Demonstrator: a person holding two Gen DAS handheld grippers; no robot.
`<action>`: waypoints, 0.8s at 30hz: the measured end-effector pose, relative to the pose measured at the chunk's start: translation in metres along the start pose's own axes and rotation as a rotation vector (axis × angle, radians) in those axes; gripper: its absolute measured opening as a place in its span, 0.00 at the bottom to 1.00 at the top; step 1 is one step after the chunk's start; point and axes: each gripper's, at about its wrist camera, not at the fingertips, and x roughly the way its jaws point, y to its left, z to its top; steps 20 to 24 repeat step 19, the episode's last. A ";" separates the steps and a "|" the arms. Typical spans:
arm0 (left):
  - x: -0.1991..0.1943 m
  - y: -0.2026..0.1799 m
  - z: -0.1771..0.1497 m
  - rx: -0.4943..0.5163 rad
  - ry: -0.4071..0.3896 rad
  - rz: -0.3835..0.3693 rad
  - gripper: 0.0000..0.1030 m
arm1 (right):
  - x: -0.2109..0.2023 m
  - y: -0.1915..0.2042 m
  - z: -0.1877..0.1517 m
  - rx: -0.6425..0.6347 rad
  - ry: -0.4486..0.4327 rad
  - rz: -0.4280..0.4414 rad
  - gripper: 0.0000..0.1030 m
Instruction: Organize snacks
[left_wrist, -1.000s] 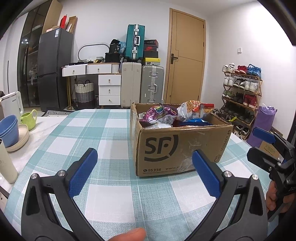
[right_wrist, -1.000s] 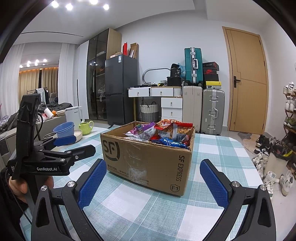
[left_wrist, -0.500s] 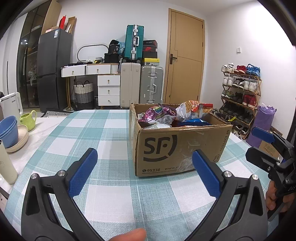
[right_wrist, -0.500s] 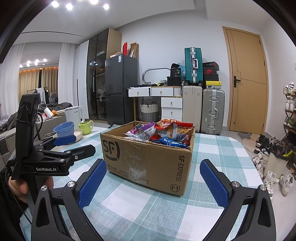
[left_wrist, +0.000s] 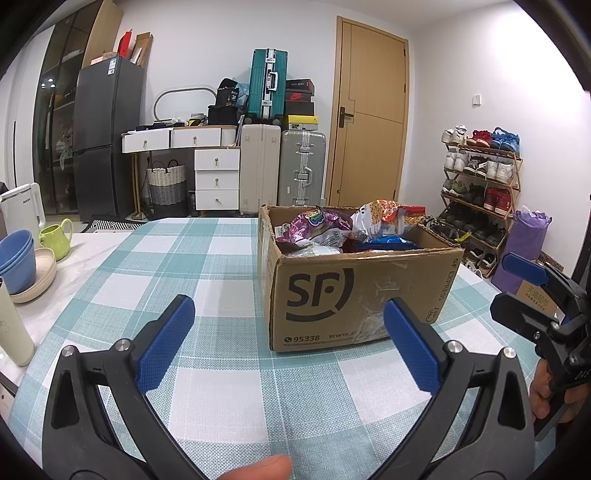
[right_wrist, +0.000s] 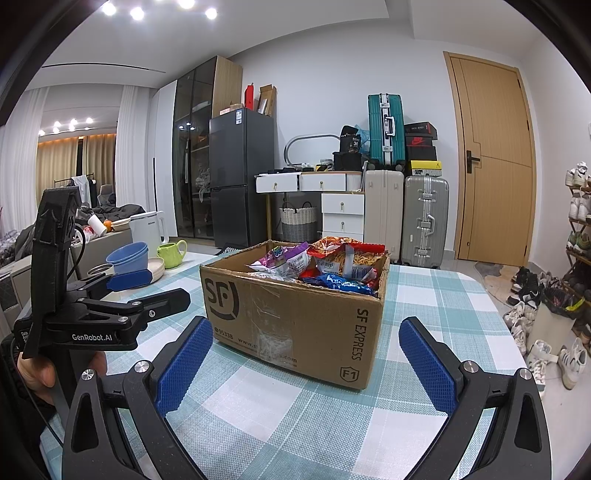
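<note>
A brown cardboard box (left_wrist: 354, 295) (right_wrist: 295, 317) marked SF stands on the teal checked tablecloth, filled with snack bags: a purple bag (left_wrist: 317, 225) (right_wrist: 284, 258), an orange-red noodle bag (left_wrist: 384, 218) (right_wrist: 347, 258) and a blue bag (left_wrist: 388, 242) (right_wrist: 340, 282). My left gripper (left_wrist: 288, 325) hovers open just short of the box's near wall, nothing between its blue pads. My right gripper (right_wrist: 306, 354) is open too, facing the box's near corner. Each gripper shows in the other's view, held by a hand.
Blue bowls (left_wrist: 14, 258) on a beige dish, a green mug (left_wrist: 57, 238), a white kettle (left_wrist: 22, 210) and a pale bottle (left_wrist: 11, 332) line the table's left side. Suitcases, drawers, a fridge and a shoe rack (left_wrist: 480, 192) stand beyond the table.
Both grippers have held almost still, with only a slight drift of view. Both stay open.
</note>
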 end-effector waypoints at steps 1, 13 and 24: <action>0.001 0.000 0.000 0.000 0.000 0.000 0.99 | 0.000 0.000 0.000 0.000 0.000 0.000 1.00; 0.001 0.000 0.000 0.001 -0.001 -0.002 0.99 | 0.000 0.000 0.001 -0.001 0.000 0.001 1.00; 0.002 -0.005 -0.001 0.014 -0.010 -0.009 0.99 | 0.000 0.000 0.001 0.002 0.001 0.001 1.00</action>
